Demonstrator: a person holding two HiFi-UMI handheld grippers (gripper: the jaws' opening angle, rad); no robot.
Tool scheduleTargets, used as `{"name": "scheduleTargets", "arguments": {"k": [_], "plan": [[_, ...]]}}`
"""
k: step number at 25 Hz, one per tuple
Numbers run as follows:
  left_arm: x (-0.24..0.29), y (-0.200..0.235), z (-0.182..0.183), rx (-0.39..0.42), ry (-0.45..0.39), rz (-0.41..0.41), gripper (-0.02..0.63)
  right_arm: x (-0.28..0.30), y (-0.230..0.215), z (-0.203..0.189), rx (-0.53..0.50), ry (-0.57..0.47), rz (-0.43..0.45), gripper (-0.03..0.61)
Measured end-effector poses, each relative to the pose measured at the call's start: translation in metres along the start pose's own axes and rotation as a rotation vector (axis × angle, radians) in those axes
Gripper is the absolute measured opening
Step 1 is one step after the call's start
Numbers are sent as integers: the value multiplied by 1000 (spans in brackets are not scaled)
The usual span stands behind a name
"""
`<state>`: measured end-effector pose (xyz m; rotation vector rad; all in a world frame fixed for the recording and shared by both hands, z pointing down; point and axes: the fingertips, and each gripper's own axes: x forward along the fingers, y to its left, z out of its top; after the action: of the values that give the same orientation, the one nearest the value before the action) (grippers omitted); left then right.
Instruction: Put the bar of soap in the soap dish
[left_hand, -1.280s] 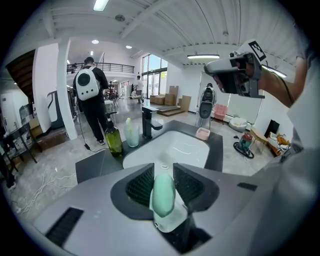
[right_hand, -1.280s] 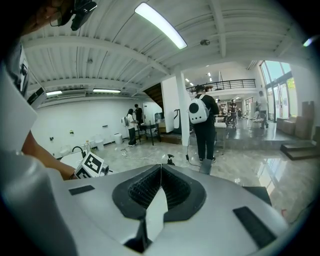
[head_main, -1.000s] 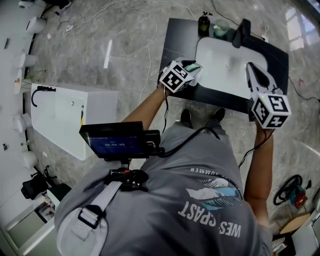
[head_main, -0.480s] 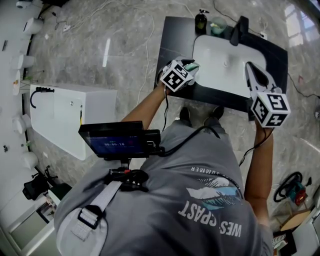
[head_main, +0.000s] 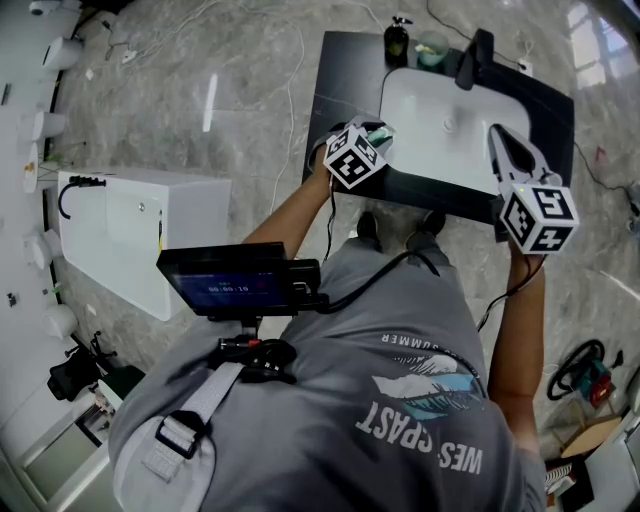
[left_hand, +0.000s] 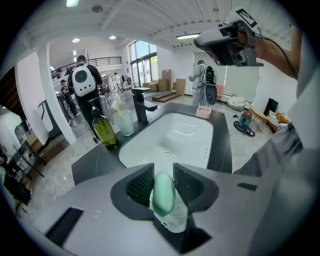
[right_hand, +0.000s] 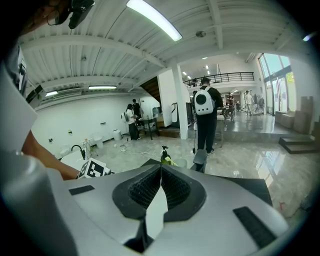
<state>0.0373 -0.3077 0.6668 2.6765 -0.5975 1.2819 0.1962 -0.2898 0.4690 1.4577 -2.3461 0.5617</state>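
A pale green bar of soap (left_hand: 163, 196) stands on edge between the pads of my left gripper (left_hand: 163, 171), which is shut on it. In the head view that gripper (head_main: 383, 136) hovers over the near left corner of the black counter (head_main: 340, 70), beside the white sink basin (head_main: 445, 120). A small pink soap dish (left_hand: 203, 111) sits on the counter's far side, right of the black faucet (left_hand: 141, 102). My right gripper (right_hand: 161, 169) is shut with nothing in it, raised above the basin's right edge (head_main: 496, 136).
A green pump bottle (left_hand: 104, 131) and a clear cup (left_hand: 124, 122) stand left of the faucet. A white cabinet (head_main: 140, 235) stands on the floor to the left. People walk in the hall beyond. Cables lie on the marble floor.
Hardly anything differs. The counter has drifted slightly up in the head view. Both grippers stay about where they were, the left still holding the soap.
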Motion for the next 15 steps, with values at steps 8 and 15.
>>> {"name": "scheduleTargets", "arguments": {"k": [8, 15], "plan": [[6, -12, -13, 79, 49, 1, 126, -1, -1, -3, 11, 13, 3, 6], [10, -17, -22, 196, 86, 36, 126, 0, 0, -3, 16, 19, 7, 6]]}}
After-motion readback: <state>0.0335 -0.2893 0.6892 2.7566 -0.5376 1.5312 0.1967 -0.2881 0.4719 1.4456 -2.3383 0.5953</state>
